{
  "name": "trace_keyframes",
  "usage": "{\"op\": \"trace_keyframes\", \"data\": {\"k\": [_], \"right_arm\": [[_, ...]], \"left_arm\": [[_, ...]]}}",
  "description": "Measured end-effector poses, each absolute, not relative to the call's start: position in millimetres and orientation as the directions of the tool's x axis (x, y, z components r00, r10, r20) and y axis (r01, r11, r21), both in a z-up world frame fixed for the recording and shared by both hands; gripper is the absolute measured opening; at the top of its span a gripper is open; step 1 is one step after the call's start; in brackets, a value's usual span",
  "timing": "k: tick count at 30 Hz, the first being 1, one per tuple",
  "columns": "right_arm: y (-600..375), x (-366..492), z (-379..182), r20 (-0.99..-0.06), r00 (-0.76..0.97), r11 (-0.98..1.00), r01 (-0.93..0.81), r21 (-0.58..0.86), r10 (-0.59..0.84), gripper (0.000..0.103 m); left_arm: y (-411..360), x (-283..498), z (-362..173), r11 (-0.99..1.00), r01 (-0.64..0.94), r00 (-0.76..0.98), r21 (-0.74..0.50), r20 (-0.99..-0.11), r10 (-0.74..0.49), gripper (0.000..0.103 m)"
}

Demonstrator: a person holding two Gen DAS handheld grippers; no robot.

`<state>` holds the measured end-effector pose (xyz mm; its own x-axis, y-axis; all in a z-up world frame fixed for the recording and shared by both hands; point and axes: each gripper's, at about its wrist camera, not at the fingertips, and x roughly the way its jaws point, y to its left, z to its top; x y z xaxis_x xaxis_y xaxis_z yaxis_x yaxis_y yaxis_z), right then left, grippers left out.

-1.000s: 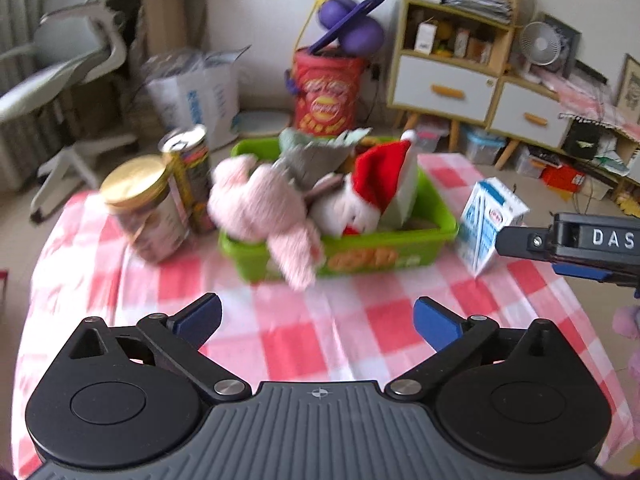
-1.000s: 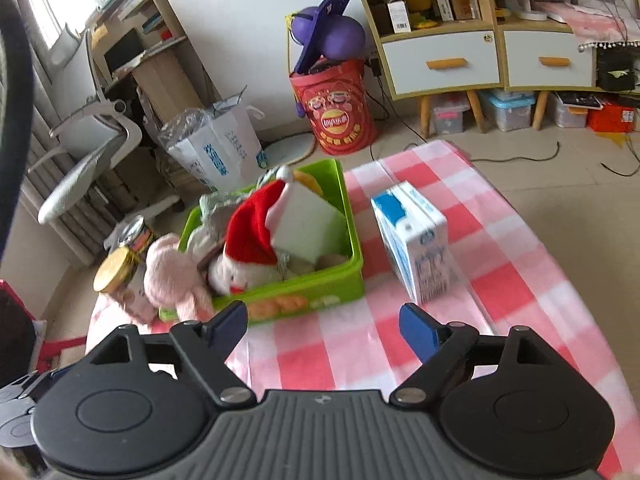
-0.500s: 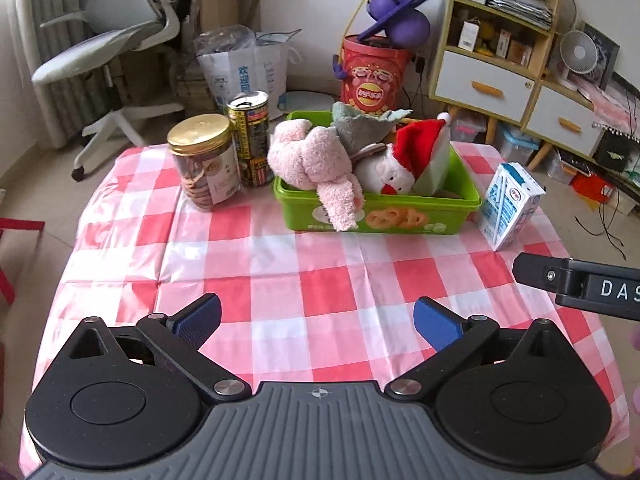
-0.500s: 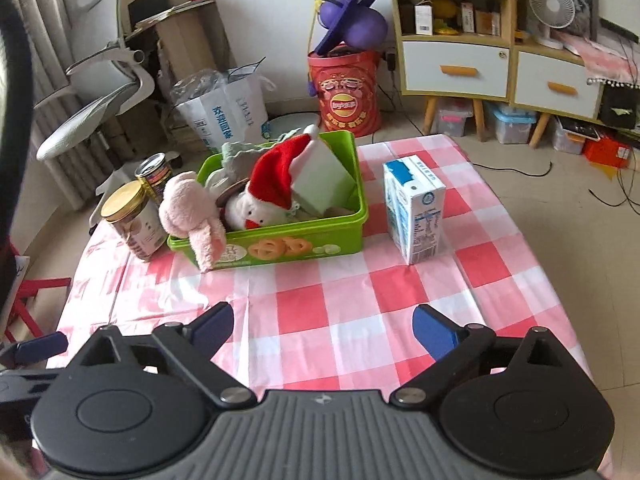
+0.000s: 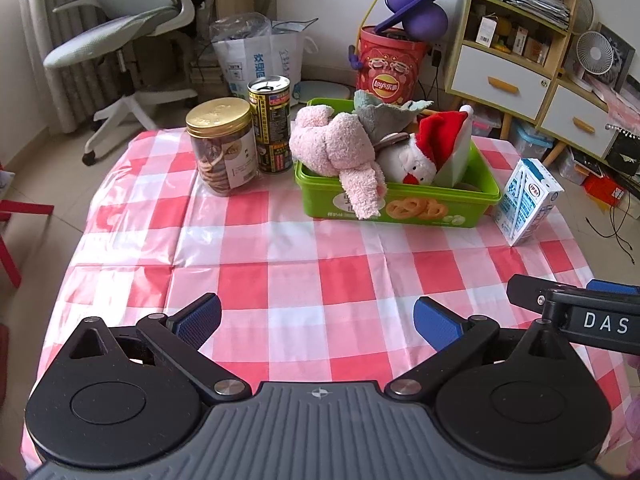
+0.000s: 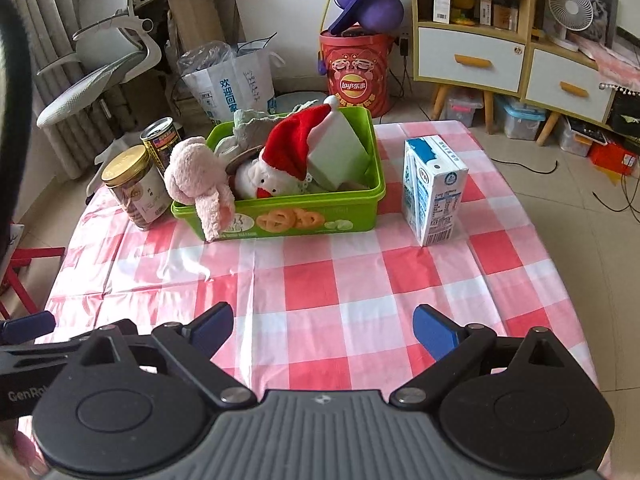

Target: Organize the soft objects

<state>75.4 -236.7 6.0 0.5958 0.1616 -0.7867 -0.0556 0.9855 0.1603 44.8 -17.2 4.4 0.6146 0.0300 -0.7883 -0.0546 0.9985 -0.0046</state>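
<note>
A green plastic bin [image 5: 404, 210] [image 6: 304, 216] stands at the far side of the checked table. A pink plush [image 5: 340, 148] [image 6: 200, 176] hangs over its left front rim. A white plush with a red Santa hat [image 5: 416, 160] [image 6: 280, 168] and a grey cloth [image 5: 380, 116] [image 6: 252, 124] lie inside it. My left gripper [image 5: 318, 320] is open and empty above the table's near edge. My right gripper [image 6: 322, 326] is open and empty, to the right of the left one.
A gold-lidded cookie jar [image 5: 222, 148] [image 6: 136, 188] and a tall can [image 5: 274, 124] [image 6: 160, 144] stand left of the bin. A milk carton [image 5: 528, 200] [image 6: 434, 190] stands to its right. An office chair [image 5: 132, 40], a red Lay's bucket [image 5: 390, 68] and shelves [image 5: 520, 40] lie beyond the table.
Both grippers have drawn back from the bin toward the table's near edge and stayed open. The bin and plush toys now look farther away.
</note>
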Motion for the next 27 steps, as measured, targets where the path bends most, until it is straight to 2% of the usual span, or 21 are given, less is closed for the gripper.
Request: {"op": "trace_keyframes", "data": {"k": [27], "right_arm": [[-241.0, 76.1, 2.8, -0.796, 0.584, 0.985, -0.046, 0.164, 0.16, 0.076]], "left_arm": [[-21.5, 45.9, 2.4, 0.999, -0.045, 0.605, 0.008, -0.796, 0.034, 0.098]]}}
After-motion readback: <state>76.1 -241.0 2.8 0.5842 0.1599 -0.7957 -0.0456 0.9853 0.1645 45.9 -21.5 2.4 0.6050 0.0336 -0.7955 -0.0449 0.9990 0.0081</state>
